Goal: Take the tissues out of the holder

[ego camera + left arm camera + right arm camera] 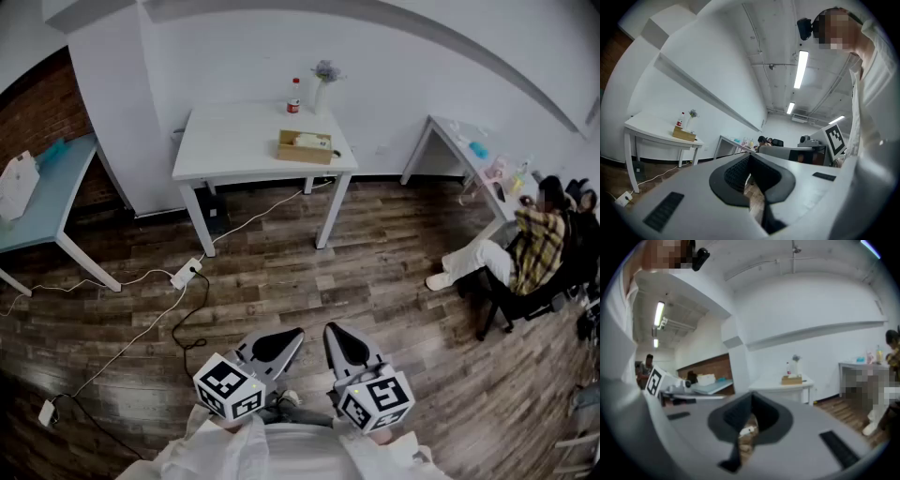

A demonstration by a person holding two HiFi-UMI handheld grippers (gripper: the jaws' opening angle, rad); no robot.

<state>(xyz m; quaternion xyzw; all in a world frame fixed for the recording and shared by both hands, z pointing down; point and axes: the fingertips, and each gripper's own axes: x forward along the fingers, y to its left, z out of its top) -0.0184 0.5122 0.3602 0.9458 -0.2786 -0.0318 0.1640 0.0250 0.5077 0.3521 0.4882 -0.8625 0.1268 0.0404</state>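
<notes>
White table (262,141) by far wall. Left gripper (281,343) and right gripper (343,345) side by side, well apart from table, fingers closed together on nothing. Wooden tissue holder (305,147) near table's front right corner, white tissues (312,141) inside. Bottle (294,96) at back edge.

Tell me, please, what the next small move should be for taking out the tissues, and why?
Probably step toward the white table. The wooden tissue holder sits on it, far across the floor, while the left tool and right tool are close to the person's white sleeves, both shut and empty, so the holder looks out of reach.
</notes>
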